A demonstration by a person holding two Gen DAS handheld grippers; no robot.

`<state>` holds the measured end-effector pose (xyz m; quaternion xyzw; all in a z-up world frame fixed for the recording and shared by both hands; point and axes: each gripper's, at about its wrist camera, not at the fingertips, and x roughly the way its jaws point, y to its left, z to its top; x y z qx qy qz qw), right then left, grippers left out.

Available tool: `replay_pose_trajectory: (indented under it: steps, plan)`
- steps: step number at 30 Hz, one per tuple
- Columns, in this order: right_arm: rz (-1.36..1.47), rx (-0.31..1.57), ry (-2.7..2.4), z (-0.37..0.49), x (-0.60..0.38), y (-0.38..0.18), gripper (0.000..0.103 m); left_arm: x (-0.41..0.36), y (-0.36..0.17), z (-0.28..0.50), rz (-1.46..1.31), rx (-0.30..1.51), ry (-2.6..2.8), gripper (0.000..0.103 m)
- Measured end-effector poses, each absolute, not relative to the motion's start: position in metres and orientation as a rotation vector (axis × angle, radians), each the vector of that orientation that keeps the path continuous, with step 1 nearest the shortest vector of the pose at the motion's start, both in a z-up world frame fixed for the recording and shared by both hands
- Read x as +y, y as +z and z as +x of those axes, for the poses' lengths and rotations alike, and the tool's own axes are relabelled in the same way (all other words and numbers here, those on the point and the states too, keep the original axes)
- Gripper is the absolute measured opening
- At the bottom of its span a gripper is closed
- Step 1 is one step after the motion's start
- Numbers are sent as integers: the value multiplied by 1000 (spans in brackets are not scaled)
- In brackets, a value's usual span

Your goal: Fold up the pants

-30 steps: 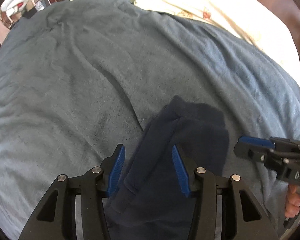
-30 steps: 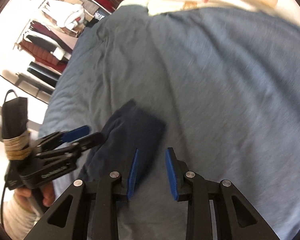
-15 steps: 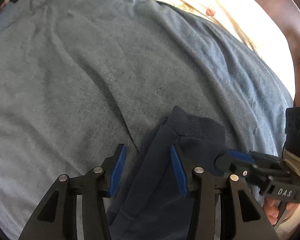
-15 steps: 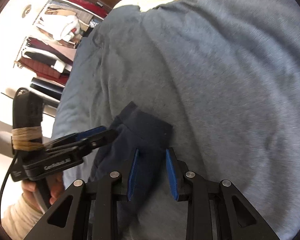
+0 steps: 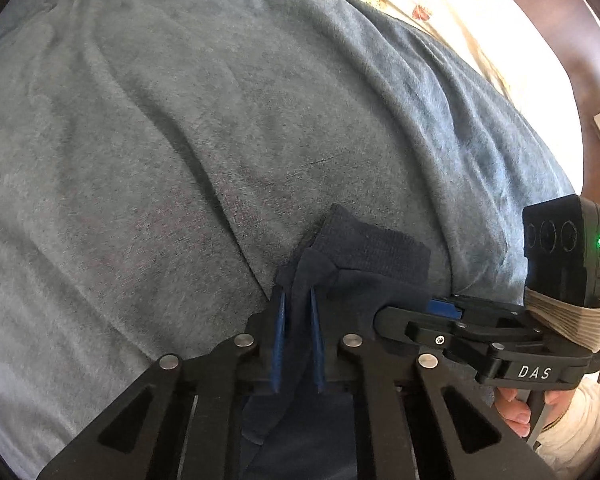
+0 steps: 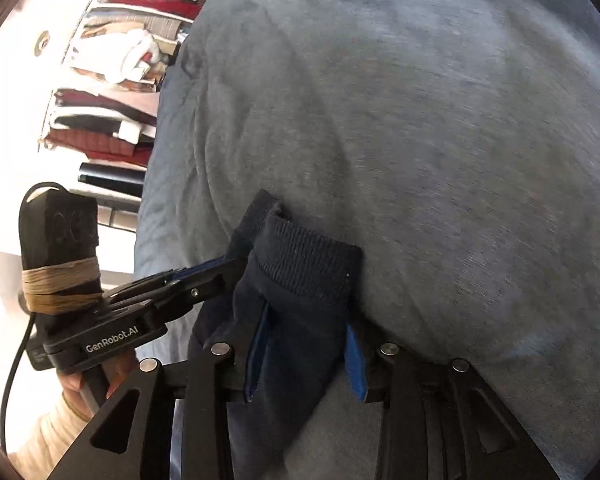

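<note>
Dark navy pants (image 5: pixel 364 256) lie on a blue-grey bedspread (image 5: pixel 220 120), their ribbed cuff end pointing away from me. My left gripper (image 5: pixel 298 300) is shut on a fold of the pants near the cuff's left corner. In the right wrist view the pants (image 6: pixel 300 276) sit between my right gripper's (image 6: pixel 306 324) blue pads, which are still apart around the cuff's right side. The right gripper shows in the left wrist view (image 5: pixel 444 306), the left one in the right wrist view (image 6: pixel 216 268), both at the cuff. The rest of the pants is hidden below the grippers.
A cream pillow (image 5: pixel 440 8) lies at the bed's far end, against a dark wooden headboard (image 5: pixel 580 20). An open wardrobe with stacked clothes (image 6: pixel 112 92) stands left of the bed. The bedspread stretches wide beyond the pants.
Both grippers moved forward onto the cuff end of the pants. The left gripper went from open to shut on the fabric. The right gripper's pads now straddle the cuff.
</note>
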<state>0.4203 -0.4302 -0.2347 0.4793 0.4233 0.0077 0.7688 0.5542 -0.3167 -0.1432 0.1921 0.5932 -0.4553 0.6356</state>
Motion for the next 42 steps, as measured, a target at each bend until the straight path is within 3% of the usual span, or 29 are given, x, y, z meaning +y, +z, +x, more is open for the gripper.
replay_pose_trajectory:
  steps: [7,13,18,24,28,31,34,39,42]
  plan:
    - [957,836,-28,402,-427,-184,21,-320,-90,533,416,1226,-1124,9]
    - [919,732,-148,369,-448,-139,20,-366,-63,517,407,1155,-1258,9]
    - [880,746,-260,355,-481,-136,20,-416,-82,512,495,1184,-1291,9]
    - [934,815,-283,358,-500,-171,20,-436,-118,520,590,1248,-1261,9]
    - [974,836,-280,359,-501,-189,22,-437,-126,522,600,1254,-1247,10]
    - [997,835,-277,363,-500,-194,29,-433,-123,526,604,1245,-1222,21]
    - [984,844,-285,365,-500,-191,35,-414,-103,529,606,1200,-1196,24]
    - [847,852,-453,358,-491,-161,47,-364,-60,528,584,1126,-1160,29]
    - [716,835,-495,359,-472,-132,47,-330,-43,516,557,1120,-1155,29]
